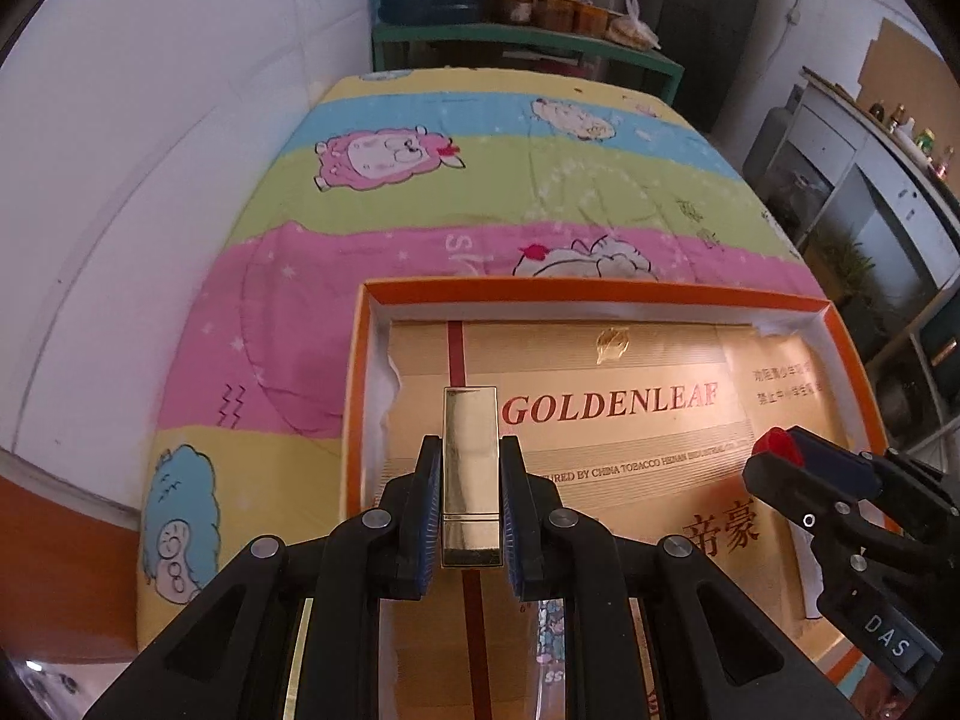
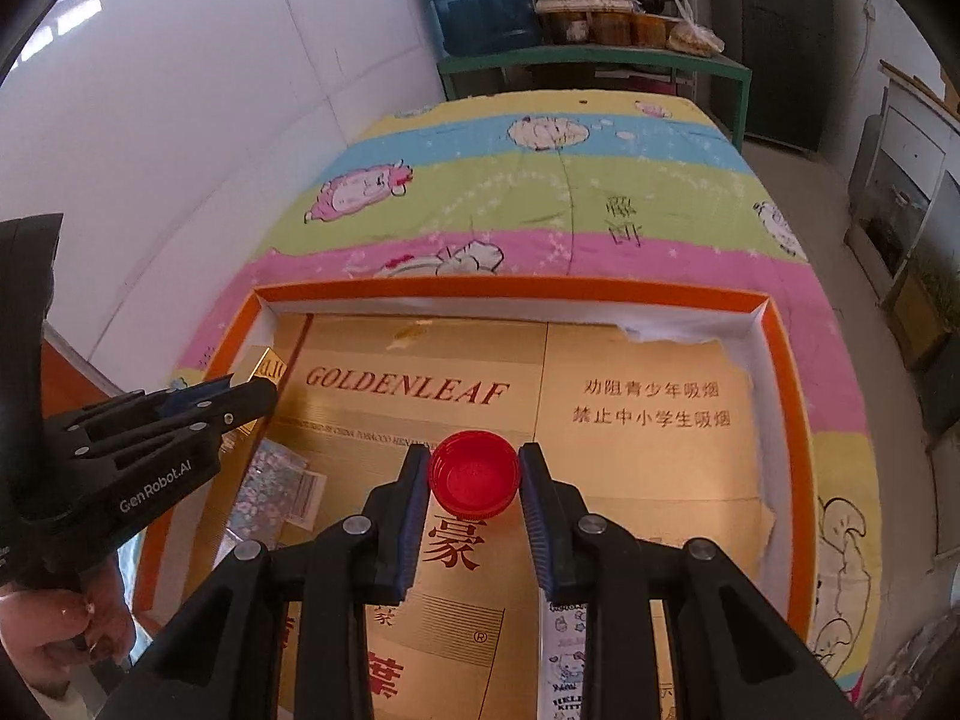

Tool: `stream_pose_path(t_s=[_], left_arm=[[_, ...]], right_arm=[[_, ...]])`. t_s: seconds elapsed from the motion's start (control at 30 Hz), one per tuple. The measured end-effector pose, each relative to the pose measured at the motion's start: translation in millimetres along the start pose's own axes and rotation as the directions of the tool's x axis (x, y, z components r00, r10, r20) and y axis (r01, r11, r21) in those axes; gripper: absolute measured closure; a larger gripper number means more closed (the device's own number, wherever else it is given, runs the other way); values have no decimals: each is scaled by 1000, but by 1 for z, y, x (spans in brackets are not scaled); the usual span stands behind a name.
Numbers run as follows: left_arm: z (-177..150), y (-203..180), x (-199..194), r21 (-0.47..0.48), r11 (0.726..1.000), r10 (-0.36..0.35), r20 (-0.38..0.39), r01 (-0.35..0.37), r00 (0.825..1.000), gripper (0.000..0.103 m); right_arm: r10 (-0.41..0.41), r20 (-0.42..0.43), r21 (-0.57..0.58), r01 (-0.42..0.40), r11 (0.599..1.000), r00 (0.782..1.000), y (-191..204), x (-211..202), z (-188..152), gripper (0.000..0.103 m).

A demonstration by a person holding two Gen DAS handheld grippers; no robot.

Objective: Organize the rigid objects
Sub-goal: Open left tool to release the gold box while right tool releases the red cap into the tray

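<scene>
I am working over a bed whose striped cartoon-sheep quilt [image 1: 420, 192] is filling the upper half of both views, running up toward a green shelf unit [image 1: 528, 42] at the top of the frame. Lying on the quilt in the lower middle of each view is a shallow orange-rimmed box tray [image 1: 591, 289], and its floor is showing a gold sheet printed GOLDENLEAF [image 1: 612, 408] in red letters.

In the left wrist view, my left gripper [image 1: 471, 474] is sitting bottom centre, pinching a slim gold rectangular case [image 1: 471, 450] between its blue pads. The jaws are pressing on the case's two long sides, and the case is standing up out of them, over the left part of the tray. In the right wrist view that same case [image 2: 264, 367] is peeking out at the middle left edge, above the tray's left side.

In the right wrist view, my right gripper [image 2: 474, 474] is at bottom centre, its jaws closing against either side of a red bottle cap [image 2: 474, 475], whose hollow side is facing the camera. The cap is hanging over the middle of the tray. In the left wrist view the cap [image 1: 777, 445] is showing at the right edge, at the gripper's tip.

At the lower left of the right wrist view, a hand [image 2: 54, 642] is gripping the left tool's handle.
</scene>
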State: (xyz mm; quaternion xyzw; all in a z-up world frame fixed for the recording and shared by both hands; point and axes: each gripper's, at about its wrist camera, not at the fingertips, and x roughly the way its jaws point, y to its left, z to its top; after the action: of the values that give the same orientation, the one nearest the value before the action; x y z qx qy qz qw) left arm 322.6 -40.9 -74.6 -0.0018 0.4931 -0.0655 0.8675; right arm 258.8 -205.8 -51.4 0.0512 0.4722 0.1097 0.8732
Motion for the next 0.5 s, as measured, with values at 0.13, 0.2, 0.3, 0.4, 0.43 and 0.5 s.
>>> stream_pose_path(t_s=[0.13,0.2,0.3,0.4,0.43,0.5], left_arm=[[-3,-4,7,11,1000,7,-5,-7,1000,85],[-3,-5,7,15,1000,9,-1,-9,1000,85],[-3,-3,7,12,1000,0,2,0,1000,84],[-5,-1,5,6,1000,-16,10,15,1000,80],[-5,0,5,-2,1000,-21,10,21,1000,75],[-5,3,3,-23,999,-39,3,39,999,71]], right_arm=[[0,-10,6,0,1000,1000,-2,5,-3,73],[-4,-17,6,4,1000,1000,-2,8,-4,73],[-1,-24,16,2,1000,1000,-4,12,-6,73],[13,-21,31,-13,999,1000,-7,12,-7,72],[18,-24,36,-17,999,1000,-8,12,-8,72],[22,-19,42,-22,999,1000,-9,10,-8,72]])
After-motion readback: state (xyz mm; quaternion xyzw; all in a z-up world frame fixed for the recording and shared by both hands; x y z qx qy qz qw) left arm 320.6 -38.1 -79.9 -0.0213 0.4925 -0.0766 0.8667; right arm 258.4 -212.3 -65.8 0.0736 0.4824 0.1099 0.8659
